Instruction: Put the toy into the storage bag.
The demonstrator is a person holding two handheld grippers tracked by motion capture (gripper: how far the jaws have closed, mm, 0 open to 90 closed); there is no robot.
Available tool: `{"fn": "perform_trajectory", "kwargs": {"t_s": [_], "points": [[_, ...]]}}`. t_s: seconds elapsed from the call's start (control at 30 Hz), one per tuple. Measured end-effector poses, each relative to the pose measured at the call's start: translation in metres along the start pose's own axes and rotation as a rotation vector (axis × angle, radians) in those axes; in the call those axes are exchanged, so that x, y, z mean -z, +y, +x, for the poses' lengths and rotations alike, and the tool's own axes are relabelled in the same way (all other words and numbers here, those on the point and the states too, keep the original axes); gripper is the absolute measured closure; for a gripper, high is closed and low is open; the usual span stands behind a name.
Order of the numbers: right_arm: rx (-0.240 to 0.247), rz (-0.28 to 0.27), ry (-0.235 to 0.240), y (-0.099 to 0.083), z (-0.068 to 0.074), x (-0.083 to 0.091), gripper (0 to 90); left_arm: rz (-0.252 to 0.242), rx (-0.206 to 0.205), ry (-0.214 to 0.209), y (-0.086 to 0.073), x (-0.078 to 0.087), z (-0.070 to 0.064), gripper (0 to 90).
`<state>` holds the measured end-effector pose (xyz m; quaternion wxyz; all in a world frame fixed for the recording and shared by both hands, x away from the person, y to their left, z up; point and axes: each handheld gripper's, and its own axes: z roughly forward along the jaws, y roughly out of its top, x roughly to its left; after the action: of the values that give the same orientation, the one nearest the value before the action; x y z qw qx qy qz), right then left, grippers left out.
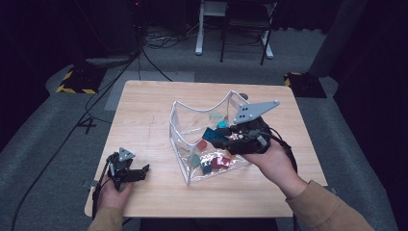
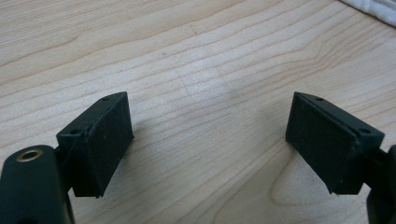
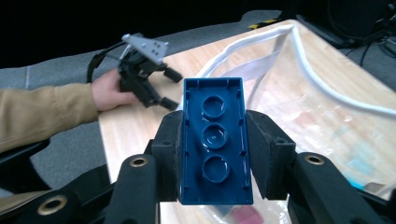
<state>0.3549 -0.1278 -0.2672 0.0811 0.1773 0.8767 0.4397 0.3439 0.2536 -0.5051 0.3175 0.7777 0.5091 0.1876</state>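
Observation:
A clear plastic bag with a white rim [image 1: 179, 126] stands open on the wooden table [image 1: 144, 110], with red, teal and blue bricks [image 1: 214, 162] lying in its bottom. My right gripper [image 1: 217, 135] hovers over the bag's mouth, shut on a dark blue brick [image 3: 215, 140] whose hollow underside faces the camera in the right gripper view. My left gripper [image 1: 140, 173] rests near the table's front left corner, open, nothing between its pads [image 2: 107, 140] but bare wood. It is seen far off as the left gripper [image 3: 166, 91] in the right gripper view.
The bag rim [image 3: 299, 56] curves around behind the blue brick. Cables [image 1: 96, 101] trail over the grey floor to the left of the table. A white-legged desk and a chair [image 1: 240, 29] stand beyond the table's far edge.

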Motion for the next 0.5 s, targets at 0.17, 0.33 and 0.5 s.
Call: {"fn": "perform_trajectory", "kwargs": {"t_s": [0.17, 0.33, 0.5], "points": [[-0.007, -0.007, -0.021, 0.01, -0.01, 0.001, 59.0, 0.0, 0.0, 0.0, 0.0, 0.0, 0.0, 15.1], [-0.03, -0.02, -0.047, 0.017, -0.025, -0.002, 59.0, -0.001, 0.0, 0.0, 0.0, 0.0, 0.0, 15.1], [-0.054, -0.029, -0.053, 0.022, -0.037, -0.008, 59.0, -0.001, 0.0, 0.0, 0.0, 0.0, 0.0, 15.1]]}}
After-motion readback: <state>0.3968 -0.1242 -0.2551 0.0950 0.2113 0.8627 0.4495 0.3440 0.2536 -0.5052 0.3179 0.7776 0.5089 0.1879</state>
